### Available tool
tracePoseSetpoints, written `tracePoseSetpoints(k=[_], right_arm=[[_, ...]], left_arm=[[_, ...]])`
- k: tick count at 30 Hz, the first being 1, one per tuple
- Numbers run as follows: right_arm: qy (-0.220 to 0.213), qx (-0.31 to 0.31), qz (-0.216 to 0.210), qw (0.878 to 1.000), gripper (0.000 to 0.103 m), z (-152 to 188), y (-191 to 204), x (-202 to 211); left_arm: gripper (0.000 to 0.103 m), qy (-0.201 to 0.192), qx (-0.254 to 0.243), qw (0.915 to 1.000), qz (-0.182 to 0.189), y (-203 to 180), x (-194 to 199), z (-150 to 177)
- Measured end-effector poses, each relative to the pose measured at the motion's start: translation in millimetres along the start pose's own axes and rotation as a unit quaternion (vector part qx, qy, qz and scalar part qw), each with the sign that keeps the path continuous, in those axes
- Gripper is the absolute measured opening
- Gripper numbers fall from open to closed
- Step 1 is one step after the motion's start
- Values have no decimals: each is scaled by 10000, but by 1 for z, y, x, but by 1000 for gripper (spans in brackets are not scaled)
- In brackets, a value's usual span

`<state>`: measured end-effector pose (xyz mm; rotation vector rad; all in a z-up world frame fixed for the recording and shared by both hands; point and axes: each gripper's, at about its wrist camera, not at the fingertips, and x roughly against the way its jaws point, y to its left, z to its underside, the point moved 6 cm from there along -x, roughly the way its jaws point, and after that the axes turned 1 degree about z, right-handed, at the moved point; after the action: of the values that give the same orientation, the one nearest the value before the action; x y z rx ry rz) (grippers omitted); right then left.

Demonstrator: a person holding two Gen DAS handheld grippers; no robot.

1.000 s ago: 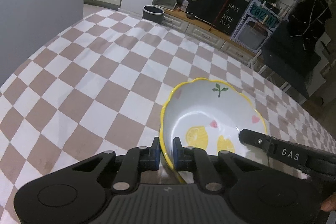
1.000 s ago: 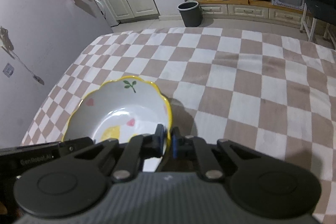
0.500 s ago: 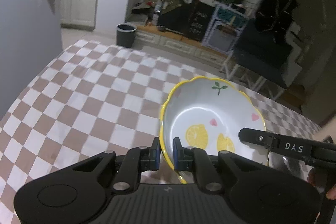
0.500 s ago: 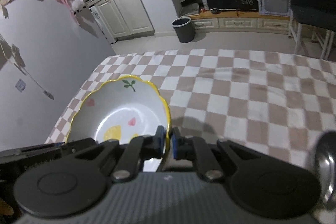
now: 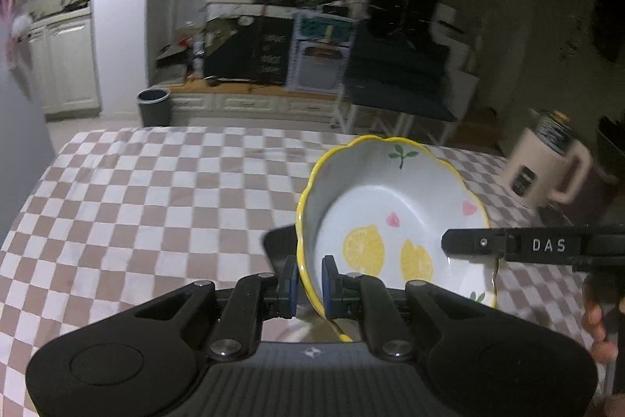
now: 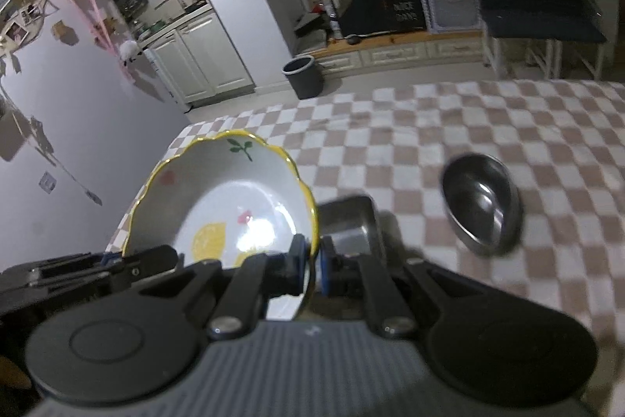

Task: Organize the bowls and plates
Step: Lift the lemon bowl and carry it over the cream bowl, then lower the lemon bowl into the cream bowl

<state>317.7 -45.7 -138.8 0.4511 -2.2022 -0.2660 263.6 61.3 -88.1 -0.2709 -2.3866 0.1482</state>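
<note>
Dim, motion-blurred frames — fisheye-bent edges, dark corners.

right gripper [image 6: 309, 266] pinching lemon bowl [image 6: 222, 206] rim — steel bowl [image 6: 482, 204] beside

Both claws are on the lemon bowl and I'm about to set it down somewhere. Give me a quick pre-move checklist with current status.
1. Left claw clamped on the rim of the lemon bowl: ok, pads either side of the yellow edge.
2. Right claw clamped on the opposite rim: ok.
3. Bowl empty, nothing to spill: ok.
4. Bowl level: not ok, it looks tilted in both views.
5. Steel bowl on the checked tablecloth clear of the lemon bowl: ok, it sits apart to the right.
6. Dark square tray just beneath the bowl, contact or gap: cannot tell, mostly hidden behind the bowl and claws.
</note>
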Motion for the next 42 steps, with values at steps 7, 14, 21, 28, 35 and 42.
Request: tracePoseSetpoints(k=[7,14,21,28,35,42], right_arm=[[-97,-93,-9,9999,10,35,-11,37],[129,-442,-194,9988,10,69,-25,29],[429,-470,-247,9977,10,85,-28,13],[738,-585,-202,9953,11,95,-29,2],[975,-629,-114,9932,11,103,-31,-8],[1083,-591,-87,9923,11,104,-26,-13]], left_arm=[[12,-54,246,9996,151,-18,22,31],[12,247,319,9992,-14,-19,17,60],[12,441,279,9986,-109,-12,7,72],[12,691,339,9969,-168,-7,-8,80],[12,906,315,9951,-234,-4,-20,87],[13,1010,358,9938,-299,3,-24,90]])
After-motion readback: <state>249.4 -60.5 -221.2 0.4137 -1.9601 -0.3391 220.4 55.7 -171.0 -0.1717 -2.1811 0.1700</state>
